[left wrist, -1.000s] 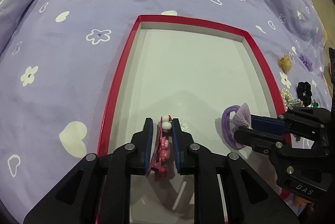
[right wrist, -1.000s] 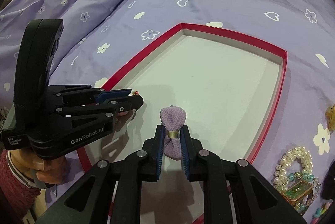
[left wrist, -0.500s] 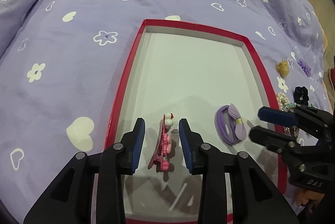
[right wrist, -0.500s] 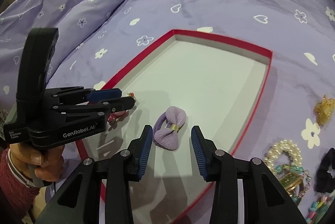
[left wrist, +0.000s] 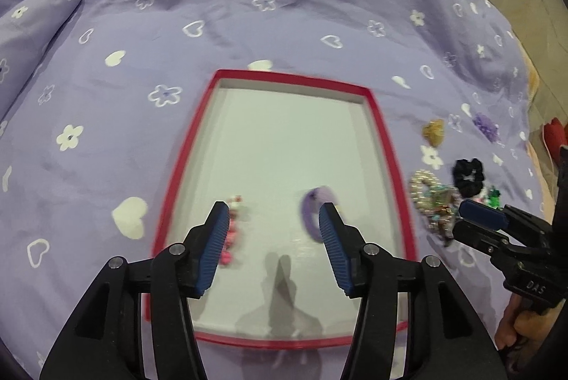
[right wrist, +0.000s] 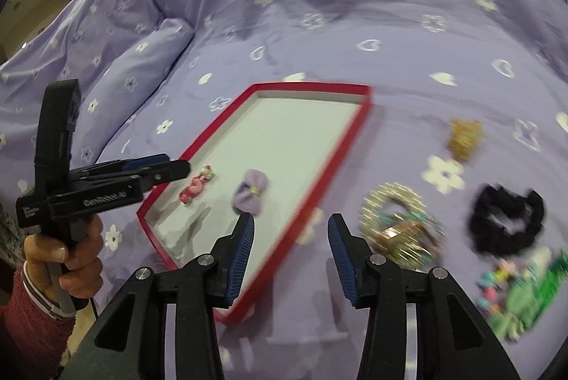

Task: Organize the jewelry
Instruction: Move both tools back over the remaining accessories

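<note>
Working over a lilac bedspread (right wrist: 355,35) printed with hearts and flowers, we have a shallow red-rimmed tray (left wrist: 380,131) lying flat on it, and two pieces already rest on its white floor near the close end: a pink hair clip (right wrist: 196,185) toward our left and a lilac bow hair tie (right wrist: 250,191) just beside it, apart from each other. Both tools are empty: our left gripper (left wrist: 271,247) hangs above the tray with its jaws spread wide, and our right gripper (right wrist: 291,252) is equally wide, carrying nothing, poised over the tray's right rim. The rest of the jewelry waits on the cloth to the right of the tray: a black scrunchie (right wrist: 506,223), a pearl bracelet tangled with a gilt charm (right wrist: 399,220), a gold claw clip (right wrist: 463,136) farther off, and a blurred heap of green and multicoloured beads (right wrist: 518,294). We judge the next pick belongs to the right tool; we should come down squarely on the bracelet cluster, close on the firm charm rather than loose beads, and lift slowly so nothing drags its neighbour.
</note>
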Demonstrator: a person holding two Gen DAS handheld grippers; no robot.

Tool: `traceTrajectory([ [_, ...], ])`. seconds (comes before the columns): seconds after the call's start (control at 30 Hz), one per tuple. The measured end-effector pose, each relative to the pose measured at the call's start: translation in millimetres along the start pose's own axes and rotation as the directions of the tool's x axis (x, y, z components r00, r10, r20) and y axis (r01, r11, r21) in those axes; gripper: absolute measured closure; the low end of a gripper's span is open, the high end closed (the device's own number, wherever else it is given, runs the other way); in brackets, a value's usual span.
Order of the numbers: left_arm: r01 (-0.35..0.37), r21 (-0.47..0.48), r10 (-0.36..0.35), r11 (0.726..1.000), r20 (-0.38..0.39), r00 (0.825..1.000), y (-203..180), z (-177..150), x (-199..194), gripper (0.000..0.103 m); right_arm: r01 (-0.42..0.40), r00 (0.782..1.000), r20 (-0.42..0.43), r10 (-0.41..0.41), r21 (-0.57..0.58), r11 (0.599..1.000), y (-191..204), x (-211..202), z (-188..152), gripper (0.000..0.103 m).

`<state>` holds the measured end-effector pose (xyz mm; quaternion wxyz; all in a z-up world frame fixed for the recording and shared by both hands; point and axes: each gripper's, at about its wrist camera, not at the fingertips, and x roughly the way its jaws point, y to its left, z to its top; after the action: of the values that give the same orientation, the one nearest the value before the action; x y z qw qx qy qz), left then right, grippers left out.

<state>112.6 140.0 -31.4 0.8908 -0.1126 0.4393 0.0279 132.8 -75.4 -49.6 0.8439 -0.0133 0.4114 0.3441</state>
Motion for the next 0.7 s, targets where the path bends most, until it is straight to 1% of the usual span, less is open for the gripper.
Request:
traceTrajectory([
  [0.2,0.039,0.047,-0.04,0.998,0.005,0.999,-32.1,0.5,-6.6,0.047,0.058,0.998,0.029,-0.06,0.08,0.995,-37.8,-31.0,-13.6,0.057],
  [0.43,0.078,0.12,-0.077,0.99,-0.011,0.997,-69.5,-0.1,-2.9,0.047,0.113,0.991,0.048,-0.121,0.156,0.981,-75.6,-57.4,-29.9,0.057],
  [0.57,0.106,0.165,-0.103,0.981,-0.024,0.994,-90.1,-0.4,0.6,0.047,0.133,0.988,0.055,-0.146,0.183,0.974,-93.6,-67.5,-35.5,0.057],
  [0.7,0.13,0.229,-0.124,0.965,-0.044,0.991,-115.2,-0.7,5.6,0.047,0.145,0.985,0.061,-0.161,0.208,0.967,-107.9,-72.9,-37.1,0.057],
])
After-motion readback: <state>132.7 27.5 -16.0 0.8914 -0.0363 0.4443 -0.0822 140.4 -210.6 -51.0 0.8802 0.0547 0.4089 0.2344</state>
